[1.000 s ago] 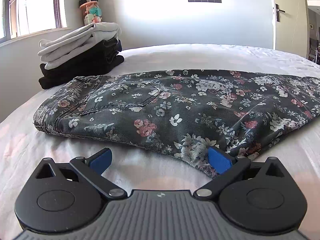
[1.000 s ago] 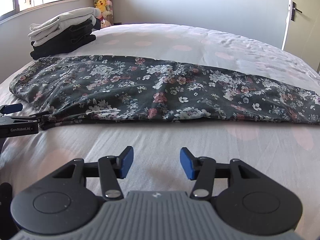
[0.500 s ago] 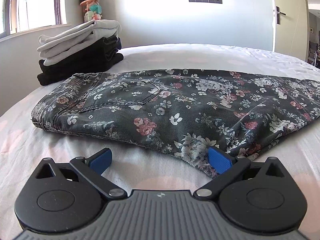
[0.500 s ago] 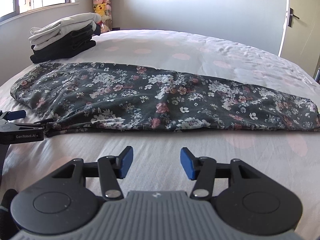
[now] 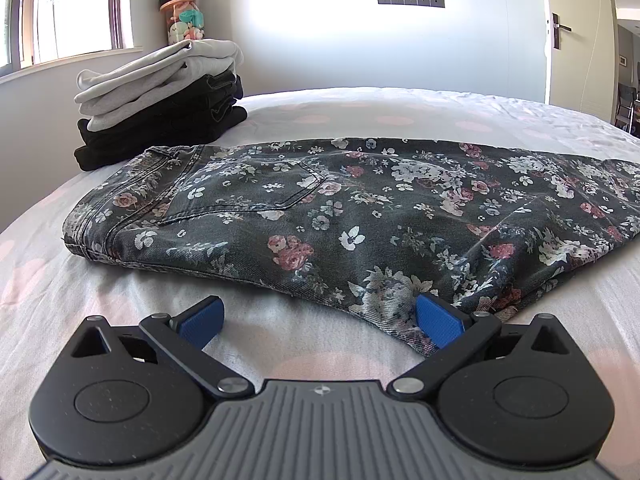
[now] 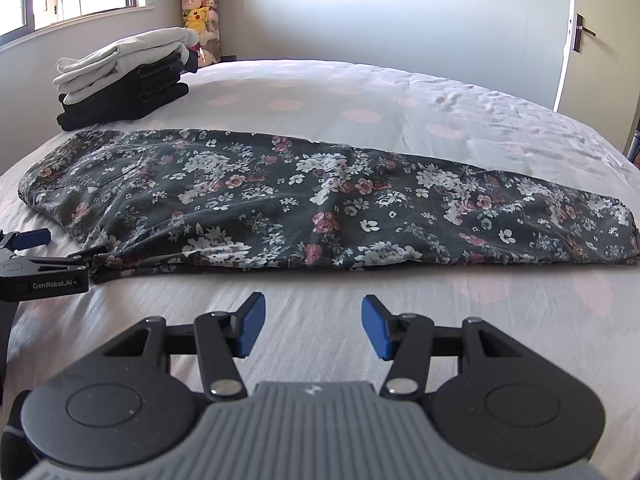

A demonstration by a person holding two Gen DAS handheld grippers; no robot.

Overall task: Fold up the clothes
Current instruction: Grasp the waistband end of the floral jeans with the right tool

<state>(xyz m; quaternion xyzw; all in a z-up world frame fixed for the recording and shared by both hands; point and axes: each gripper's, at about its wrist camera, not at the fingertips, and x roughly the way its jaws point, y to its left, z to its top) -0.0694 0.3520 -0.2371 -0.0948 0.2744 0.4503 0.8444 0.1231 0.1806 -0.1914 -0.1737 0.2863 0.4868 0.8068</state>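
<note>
Left tongs (image 5: 318,320) wide open at the crotch edge of the dark floral denim trousers (image 5: 360,216); right tongs (image 6: 313,328) half-open, empty. Trousers halved lengthwise on the white bed (image 6: 400,112); cross-folds and stacking outstanding.

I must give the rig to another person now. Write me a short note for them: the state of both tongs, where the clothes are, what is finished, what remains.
Left tongs: open, empty, at the near edge of the floral jeans by the seat; one pad touches the fabric.
Right tongs: open, empty, over bare bed sheet, short of the jeans.
Jeans: lying long across the bed, legs stacked, waistband toward the window side.
Done: a stack of folded clothes at the far corner.
Left: fold the jeans across their length, then add them to the stack.
</note>
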